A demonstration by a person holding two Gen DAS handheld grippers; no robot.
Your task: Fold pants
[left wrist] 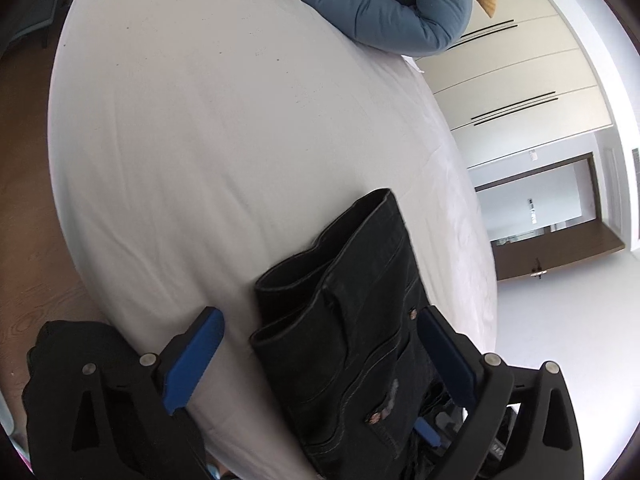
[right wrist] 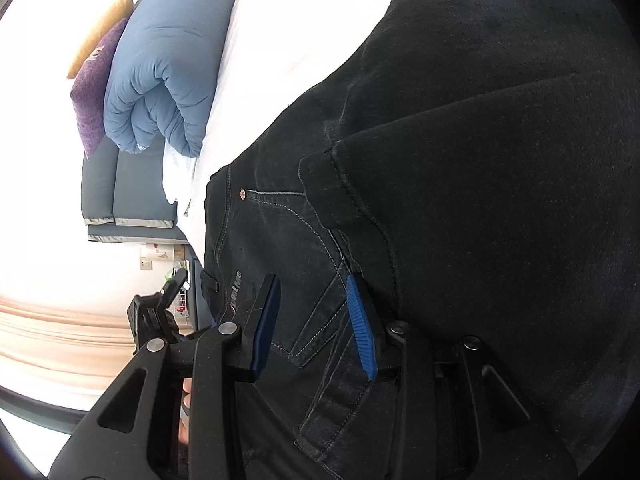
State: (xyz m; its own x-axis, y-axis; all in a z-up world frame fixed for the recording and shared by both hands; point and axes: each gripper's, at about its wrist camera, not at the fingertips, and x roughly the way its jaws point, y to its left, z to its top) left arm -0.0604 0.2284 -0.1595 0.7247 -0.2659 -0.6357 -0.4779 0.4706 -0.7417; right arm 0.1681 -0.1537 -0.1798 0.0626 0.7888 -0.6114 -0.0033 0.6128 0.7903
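Pants (left wrist: 352, 320): folded, black, laid on bed (left wrist: 200, 160), between fingers of left gripper (left wrist: 320, 356), spread wide, untouched | right gripper (right wrist: 316, 324): part-closed over pocket fabric, grip undeterminable | duvet (left wrist: 380, 4): far end.

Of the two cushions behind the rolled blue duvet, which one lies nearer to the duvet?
The purple cushion lies nearer: it rests right against the blue duvet, while the yellow cushion sits behind it, farther away.
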